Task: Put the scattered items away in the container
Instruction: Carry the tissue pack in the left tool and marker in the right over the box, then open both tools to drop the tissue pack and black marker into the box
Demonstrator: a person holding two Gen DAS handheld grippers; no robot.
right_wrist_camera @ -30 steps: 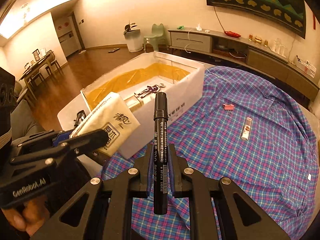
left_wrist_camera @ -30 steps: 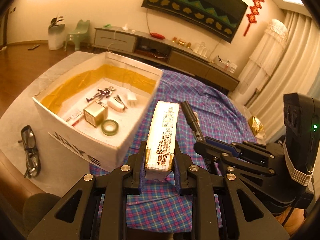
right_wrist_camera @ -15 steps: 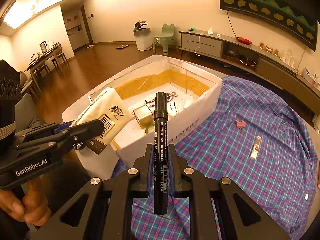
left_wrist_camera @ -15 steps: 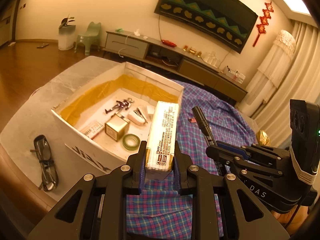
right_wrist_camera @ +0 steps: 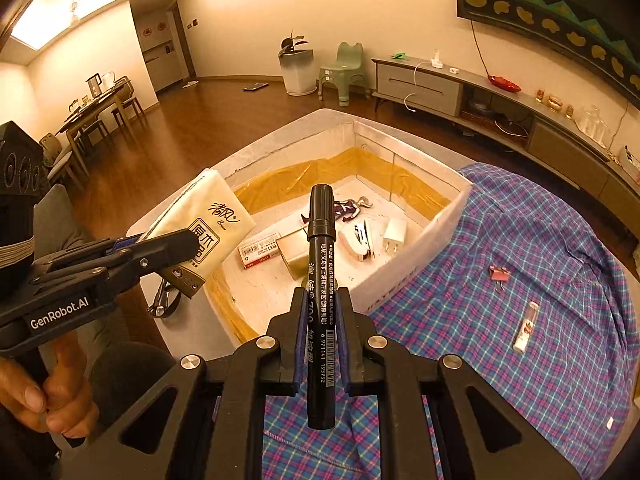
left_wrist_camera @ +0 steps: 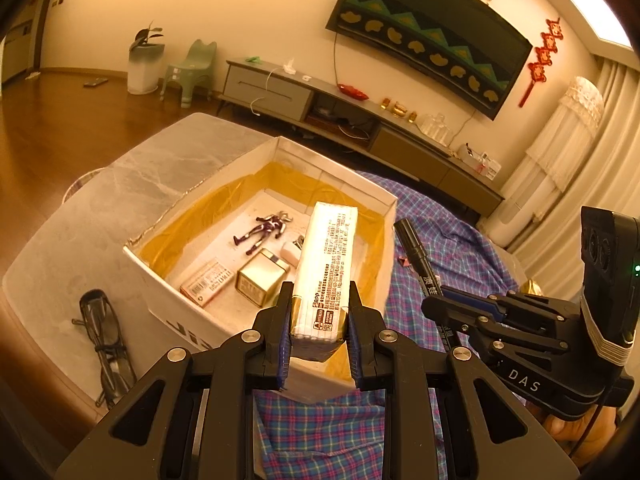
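Right wrist view shows the box (right_wrist_camera: 448, 216) already holding several items, the left hand-held gripper (right_wrist_camera: 188, 252) clamping a tissue pack (right_wrist_camera: 204, 220) and the right hand-held gripper (right_wrist_camera: 320, 312) a marker (right_wrist_camera: 320, 248) near its rim, while a clip (right_wrist_camera: 499, 273) and tube (right_wrist_camera: 526, 326) lie on the cloth (right_wrist_camera: 540, 240).

Left hand-held gripper (left_wrist_camera: 319, 320) and right hand-held gripper (right_wrist_camera: 321, 314), both clamped, angled downward.
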